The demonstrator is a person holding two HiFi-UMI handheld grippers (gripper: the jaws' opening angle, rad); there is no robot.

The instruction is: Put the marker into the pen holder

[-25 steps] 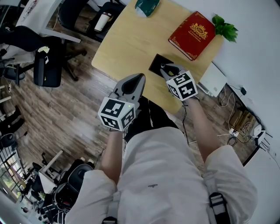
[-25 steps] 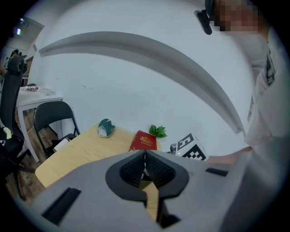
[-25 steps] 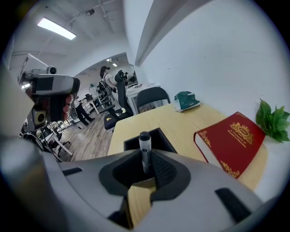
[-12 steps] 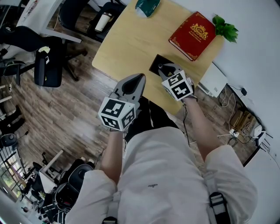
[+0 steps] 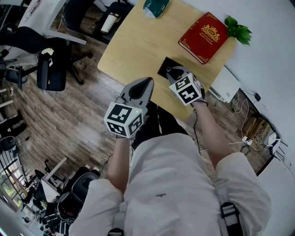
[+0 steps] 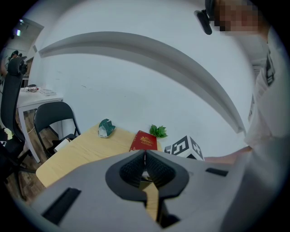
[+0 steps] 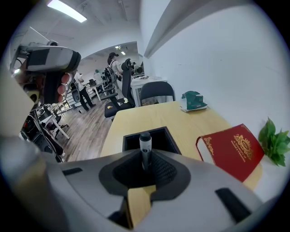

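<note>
My right gripper [image 7: 145, 166] is shut on a marker [image 7: 145, 149] with a dark cap and white barrel; the marker sticks out forward between the jaws. Its tip sits over the near side of the black square pen holder [image 7: 152, 138] on the wooden table. In the head view the right gripper [image 5: 173, 73] hangs at the holder's [image 5: 164, 67] near edge, close to the table's front edge. My left gripper [image 5: 146, 83] is held off the table, to the left of the right one; its jaws are together with nothing in them [image 6: 145, 156].
On the light wooden table [image 5: 138, 41] lie a red book [image 5: 203, 37], a green plant sprig [image 5: 238, 31] at the far right and a green-and-white object [image 5: 155, 7] at the far end. Office chairs [image 5: 50, 69] stand on the wood floor to the left.
The right gripper with the marker has moved a little forward and left, closer over the pen holder. The left gripper has stayed where it was.
</note>
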